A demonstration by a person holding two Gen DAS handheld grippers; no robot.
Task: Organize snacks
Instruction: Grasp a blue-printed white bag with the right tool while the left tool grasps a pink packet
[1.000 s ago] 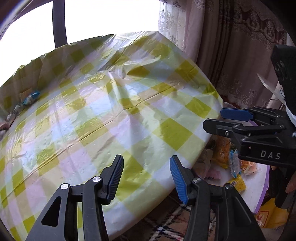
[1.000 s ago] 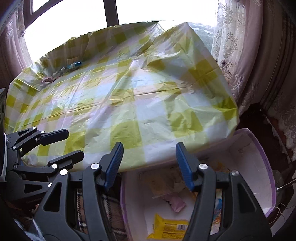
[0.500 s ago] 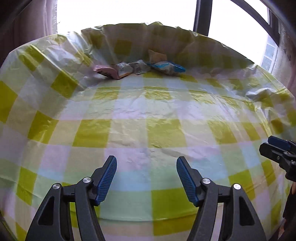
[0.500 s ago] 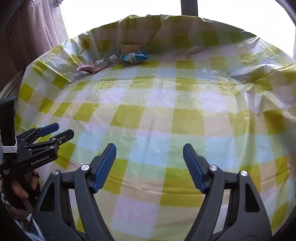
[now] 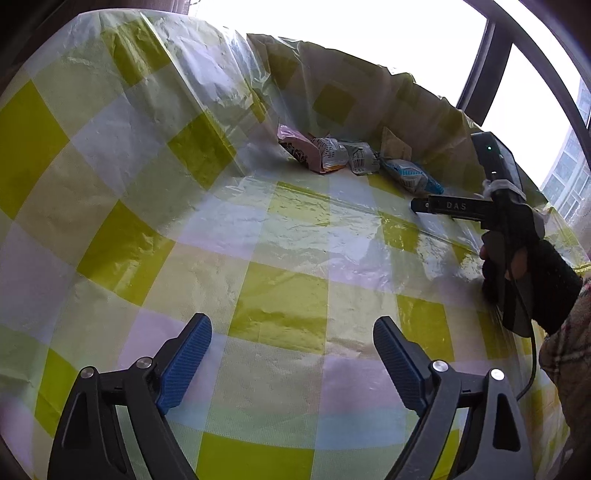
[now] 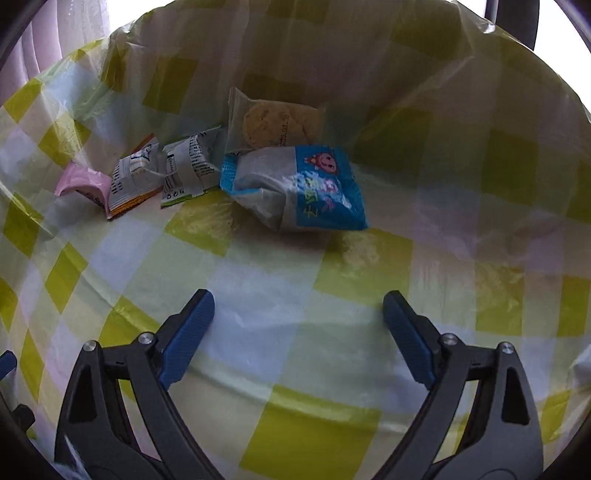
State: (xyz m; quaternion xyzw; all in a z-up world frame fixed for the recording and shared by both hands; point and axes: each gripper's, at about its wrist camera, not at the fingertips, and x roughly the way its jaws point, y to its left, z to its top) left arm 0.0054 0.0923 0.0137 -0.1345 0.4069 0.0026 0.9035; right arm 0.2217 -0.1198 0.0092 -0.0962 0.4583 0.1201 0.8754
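Several snack packets lie in a row at the table's far side against the raised cloth: a blue packet [image 6: 303,192], a clear biscuit packet [image 6: 273,122], two white packets [image 6: 192,166] and a pink one [image 6: 81,181]. My right gripper [image 6: 297,301] hangs just short of the blue packet, its jaws opening with nothing between them. My left gripper [image 5: 291,332] is farther back over the bare cloth, jaws also opening and empty. From there the same packets [image 5: 332,157] look small and distant, and a gloved hand [image 5: 517,273] holds the right tool near the blue packet [image 5: 410,175].
A yellow, white and lilac checked plastic cloth [image 5: 280,302] covers the table and folds up like a wall [image 6: 406,92] behind the snacks. A bright window [image 5: 369,33] stands beyond it. A pale curtain [image 6: 74,26] hangs at the upper left.
Both views swung from the table's edge and the white box beside it toward the snack row. The right gripper came much nearer the packets. Both pairs of jaws spread wider.
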